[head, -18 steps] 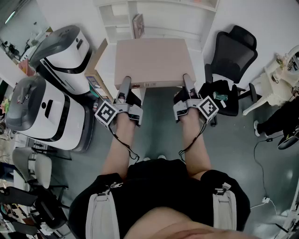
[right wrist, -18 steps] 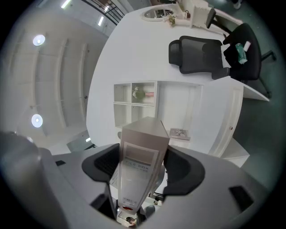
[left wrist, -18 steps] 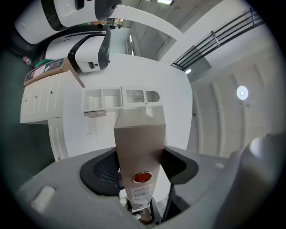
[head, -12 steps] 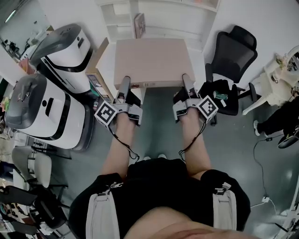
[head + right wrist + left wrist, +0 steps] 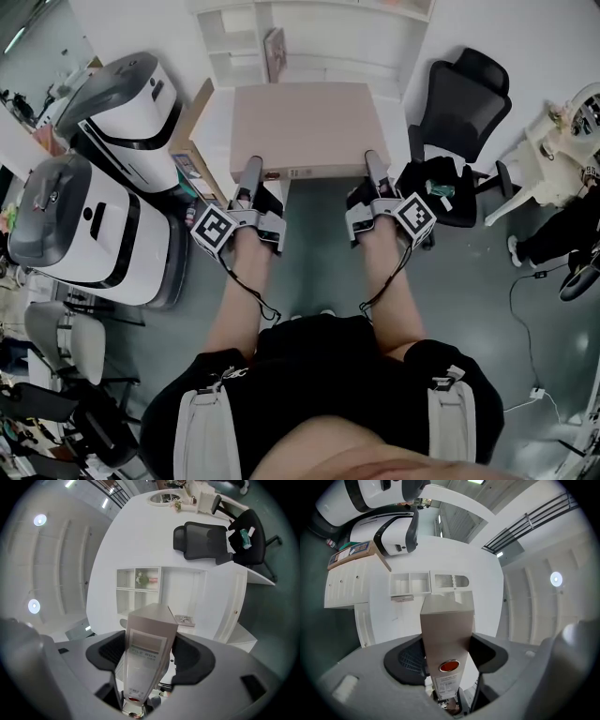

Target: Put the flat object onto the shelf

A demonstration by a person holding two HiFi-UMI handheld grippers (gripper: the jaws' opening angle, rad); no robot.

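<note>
A flat beige box [image 5: 305,127] is held level in front of me, its far edge toward the white shelf [image 5: 323,33]. My left gripper [image 5: 249,178] is shut on the box's near edge at the left. My right gripper [image 5: 372,173] is shut on the same edge at the right. In the left gripper view the box [image 5: 446,625] stands edge-on between the dark pads, with the shelf [image 5: 410,583] beyond it. The right gripper view shows the labelled edge of the box [image 5: 149,641] clamped the same way, facing the shelf's compartments [image 5: 140,585].
Two big white and grey machines [image 5: 131,103] [image 5: 84,225] stand close on the left, with a cardboard box [image 5: 192,131] beside them. A black office chair [image 5: 459,103] is at the right. A small picture-like item [image 5: 277,52] leans in the shelf.
Only the head view has shifted slightly. The box and both grippers keep the same hold and place.
</note>
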